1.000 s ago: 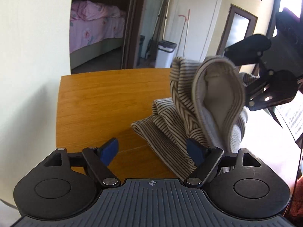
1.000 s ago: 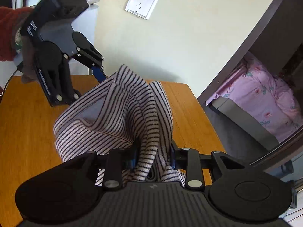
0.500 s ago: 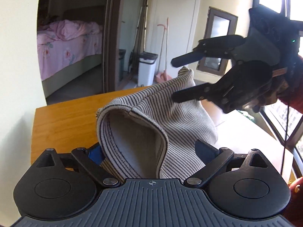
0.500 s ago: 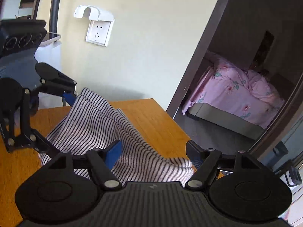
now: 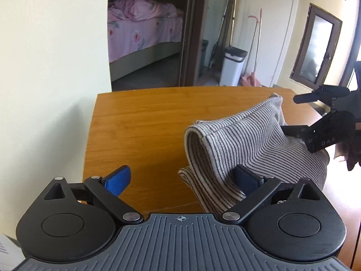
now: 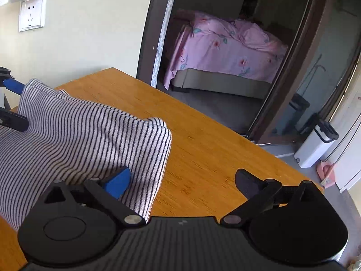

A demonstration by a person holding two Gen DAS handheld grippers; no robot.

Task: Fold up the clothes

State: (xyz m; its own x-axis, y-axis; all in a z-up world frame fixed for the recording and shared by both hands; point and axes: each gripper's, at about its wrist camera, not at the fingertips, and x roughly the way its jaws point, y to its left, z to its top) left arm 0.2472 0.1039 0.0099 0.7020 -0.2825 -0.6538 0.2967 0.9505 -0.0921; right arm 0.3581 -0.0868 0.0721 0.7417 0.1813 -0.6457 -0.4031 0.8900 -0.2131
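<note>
Left wrist view: the left gripper (image 5: 180, 178) is spread wide w/ nothing between the blue pads, and the striped garment (image 5: 255, 144) is lying in a loose heap on the wooden table (image 5: 140, 122), off to the gripper's right. Half a sec ago the cloth's open hem was sitting right up in between those fingers; now only the right-hand pad (image 5: 244, 177) is against the fabric edge, the other pad (image 5: 118, 179) is over bare wood. So the left side has backed off and slid away from the cloth.

Right wrist view tells the same story. The right gripper (image 6: 182, 180) is also splayed open, holding nothing. A sec ago it was clamped on a bunch of the stripes and the whole thing was hoisted up; then it let go, and now the garment (image 6: 74, 135) is slumped on the table (image 6: 203, 135) w/ a rolled fold edge facing the doorway side. Its left pad (image 6: 118, 181) pokes up in front of the fabric; can't tell if it touches.

What that means imo: the cloth got dropped/laid down but it's bunched, not flat, so the fold isn't done. Prob a regrip on a hem or corner comes next, then spread it out. Soft knit, it'll sag wherever it's not supported.
</note>
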